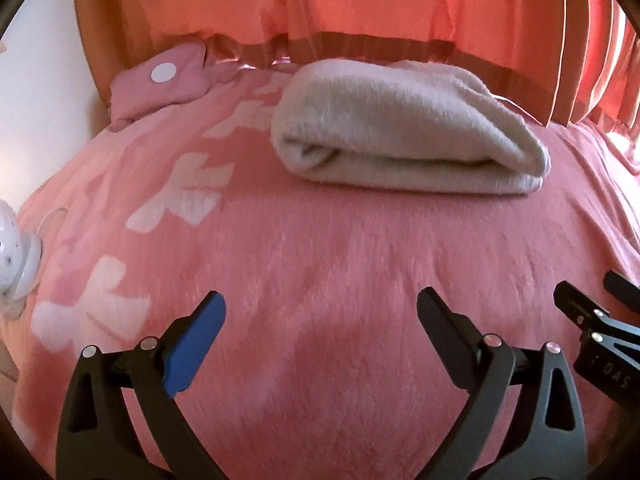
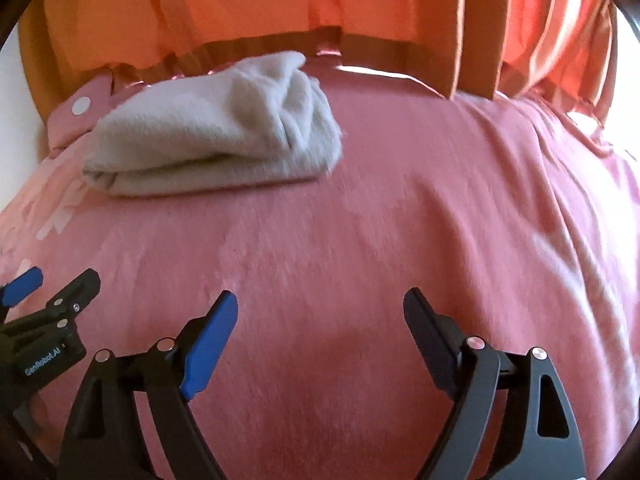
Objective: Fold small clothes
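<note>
A white fuzzy garment [image 1: 408, 128] lies folded in a thick bundle on the pink blanket [image 1: 320, 288], near the far edge of the bed. It also shows in the right wrist view [image 2: 216, 132], at the upper left. My left gripper [image 1: 320, 312] is open and empty, low over the blanket and well short of the bundle. My right gripper [image 2: 320, 308] is open and empty too, beside the left one and to its right. The right gripper's tips show at the right edge of the left wrist view [image 1: 592, 300]. The left gripper's tips show at the left edge of the right wrist view [image 2: 48, 284].
A pink pillow with a white dot [image 1: 160, 80] lies at the far left corner. A white spotted soft item [image 1: 12, 256] sits at the bed's left edge. Orange curtains [image 1: 360, 0] hang behind the bed. A white wall [image 1: 36, 80] stands to the left.
</note>
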Demonstrator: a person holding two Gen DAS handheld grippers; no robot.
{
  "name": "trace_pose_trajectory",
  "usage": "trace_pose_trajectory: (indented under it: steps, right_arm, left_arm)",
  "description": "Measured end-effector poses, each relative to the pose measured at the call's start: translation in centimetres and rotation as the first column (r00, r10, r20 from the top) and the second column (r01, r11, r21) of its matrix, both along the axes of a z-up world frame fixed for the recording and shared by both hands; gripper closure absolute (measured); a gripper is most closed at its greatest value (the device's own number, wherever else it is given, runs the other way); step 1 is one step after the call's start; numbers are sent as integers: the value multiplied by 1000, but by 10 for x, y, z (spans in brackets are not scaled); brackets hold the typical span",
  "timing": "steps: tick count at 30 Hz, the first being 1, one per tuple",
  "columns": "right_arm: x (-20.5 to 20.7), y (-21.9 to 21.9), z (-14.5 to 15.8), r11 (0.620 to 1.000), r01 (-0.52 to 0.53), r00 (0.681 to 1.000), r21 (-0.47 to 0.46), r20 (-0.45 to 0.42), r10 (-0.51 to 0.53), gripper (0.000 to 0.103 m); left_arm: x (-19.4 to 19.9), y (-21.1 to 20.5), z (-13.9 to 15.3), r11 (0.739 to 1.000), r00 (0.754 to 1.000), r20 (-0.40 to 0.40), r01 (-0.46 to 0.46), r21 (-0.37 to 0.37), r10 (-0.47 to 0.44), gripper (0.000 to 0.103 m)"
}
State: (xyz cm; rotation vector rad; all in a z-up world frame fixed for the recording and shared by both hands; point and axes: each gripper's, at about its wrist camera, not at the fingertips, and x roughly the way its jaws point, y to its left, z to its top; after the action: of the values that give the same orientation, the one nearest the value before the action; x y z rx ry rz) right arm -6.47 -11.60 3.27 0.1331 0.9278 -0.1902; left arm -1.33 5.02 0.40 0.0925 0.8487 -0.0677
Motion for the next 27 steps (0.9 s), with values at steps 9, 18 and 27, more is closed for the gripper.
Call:
trace_pose_trajectory:
  steps: [9,18,27]
  right_arm:
    - [-3,16,-3,998,-29,999,-48,22,30,19]
    - [-4,32,0,992,-60,997,-108,51,66,19]
    - [0,32,-4,992,-47,998,-117,33,51,19]
  left_arm:
    - [-5,-1,-7,999,999,14,-33,-12,34,9]
    - [-9,-7,-9,999,999,31,-26,23,25,9]
    - [-8,-11,-14,997,999,28,-46,59,45,10]
